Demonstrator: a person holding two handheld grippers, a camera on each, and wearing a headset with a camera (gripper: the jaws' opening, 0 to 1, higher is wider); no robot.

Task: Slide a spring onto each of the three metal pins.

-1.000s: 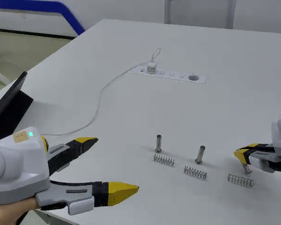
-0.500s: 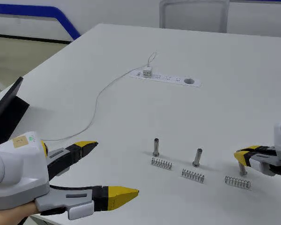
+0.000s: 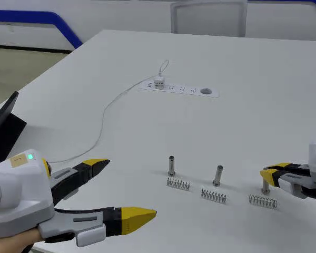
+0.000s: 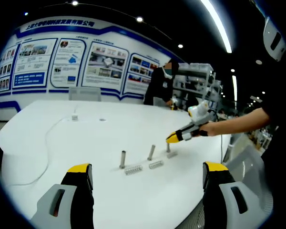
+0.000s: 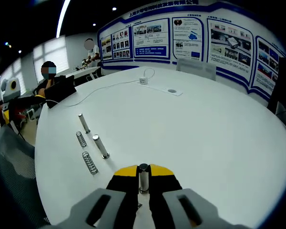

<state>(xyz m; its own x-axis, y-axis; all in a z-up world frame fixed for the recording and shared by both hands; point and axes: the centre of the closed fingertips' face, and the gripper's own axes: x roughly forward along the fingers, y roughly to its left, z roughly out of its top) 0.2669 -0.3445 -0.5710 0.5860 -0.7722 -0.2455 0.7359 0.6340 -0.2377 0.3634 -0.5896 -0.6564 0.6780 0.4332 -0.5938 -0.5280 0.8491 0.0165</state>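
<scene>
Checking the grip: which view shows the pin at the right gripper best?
The right gripper view: the pin stands large and central between the right gripper's jaws. The head view shows it small at the jaw tips; the left gripper view, tiny and far off.

**Table**: white, smooth, matt with a faint sheen.

**Pins**: bare metal, silvery-grey and smooth, with a dull polish. The pin nipped between my right tips has the same finish, brighter at its cap.

**Springs**: thin bright metal wire, shiny.

**My left gripper**: pale grey matt plastic shell. The fingers are black and matt, and the tips are smooth yellow plastic (a touch glossier than the rest).

**My right gripper**: same plastics, same finish.

**Power strip**: smooth white plastic. Its cable is white and smooth-skinned (plastic or rubber, I cannot tell).

**Panel** at the table's edge: black, matt.
</scene>
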